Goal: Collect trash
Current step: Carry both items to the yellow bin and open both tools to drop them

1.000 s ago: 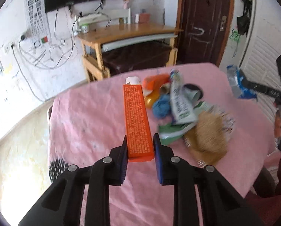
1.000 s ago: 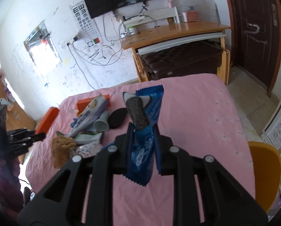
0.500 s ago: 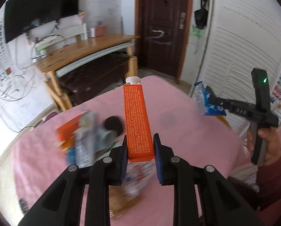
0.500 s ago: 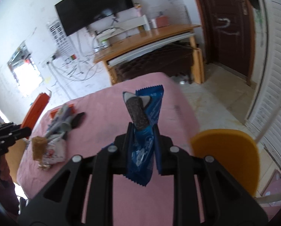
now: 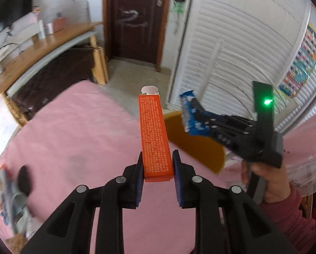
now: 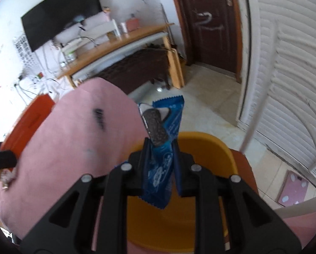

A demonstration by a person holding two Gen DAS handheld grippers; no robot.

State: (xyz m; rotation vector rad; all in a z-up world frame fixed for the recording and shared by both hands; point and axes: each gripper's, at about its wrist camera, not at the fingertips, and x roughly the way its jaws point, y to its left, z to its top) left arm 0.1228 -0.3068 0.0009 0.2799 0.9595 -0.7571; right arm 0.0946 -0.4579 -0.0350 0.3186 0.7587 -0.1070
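Left gripper [image 5: 157, 170] clenched on the near end of a long orange printed carton [image 5: 154, 135], which juts out over the pink tablecloth [image 5: 73, 131]; right gripper [image 6: 161, 154] grasping a blue crinkled biscuit wrapper [image 6: 165, 124], held above the round yellow plastic bin [image 6: 204, 146] just past the table's right edge; the person's hand [image 5: 268, 182] grips the right tool; remaining litter, blurred, lies at the cloth's near-left corner [image 5: 11, 192]; far side: wooden desk [image 6: 115, 48], dark brown door [image 5: 136, 19], white louvred doors [image 6: 285, 63]; bare tiled floor [image 6: 211, 105] lies between table and doors
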